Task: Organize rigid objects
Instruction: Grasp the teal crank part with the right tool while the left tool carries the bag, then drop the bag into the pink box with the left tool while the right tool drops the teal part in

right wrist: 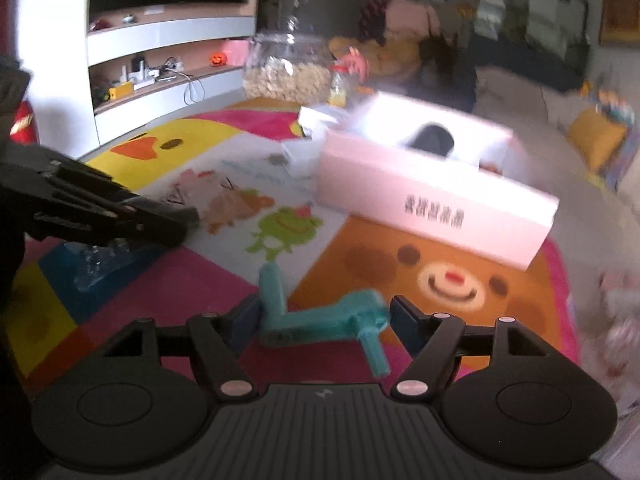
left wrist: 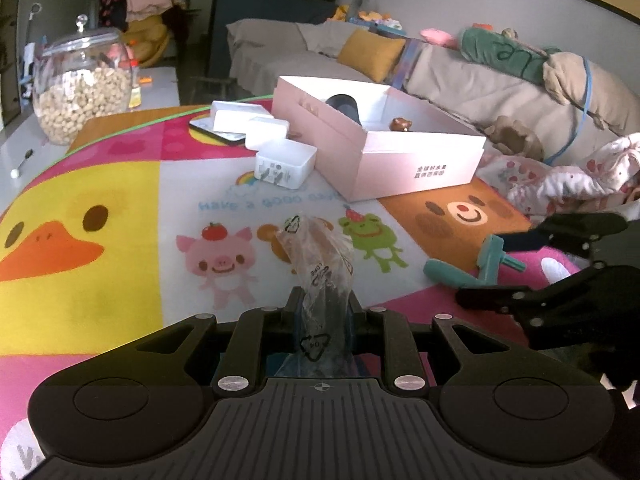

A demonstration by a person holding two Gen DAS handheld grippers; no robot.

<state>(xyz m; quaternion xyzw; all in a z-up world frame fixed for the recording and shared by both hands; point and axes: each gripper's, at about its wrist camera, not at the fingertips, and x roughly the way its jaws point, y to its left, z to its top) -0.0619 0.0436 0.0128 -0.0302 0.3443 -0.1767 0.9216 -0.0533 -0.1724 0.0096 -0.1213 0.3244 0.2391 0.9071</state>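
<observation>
My left gripper (left wrist: 322,300) is shut on a clear plastic bag (left wrist: 318,256) that sticks up from between its fingers over the cartoon mat (left wrist: 120,208). It shows from the side in the right wrist view (right wrist: 176,216). My right gripper (right wrist: 322,320) is open, its fingers on either side of a teal crank handle (right wrist: 320,318) lying on the mat; the handle also shows in the left wrist view (left wrist: 476,266), with the right gripper (left wrist: 516,264) around it. An open pink box (left wrist: 384,148) stands behind, holding a dark object (left wrist: 344,106) and a small brown figure (left wrist: 401,124).
White chargers and small boxes (left wrist: 280,160) lie left of the pink box. A glass jar of nuts (left wrist: 82,88) stands at the far left. A sofa with pillows (left wrist: 372,54) and bedding (left wrist: 572,180) borders the mat behind and right.
</observation>
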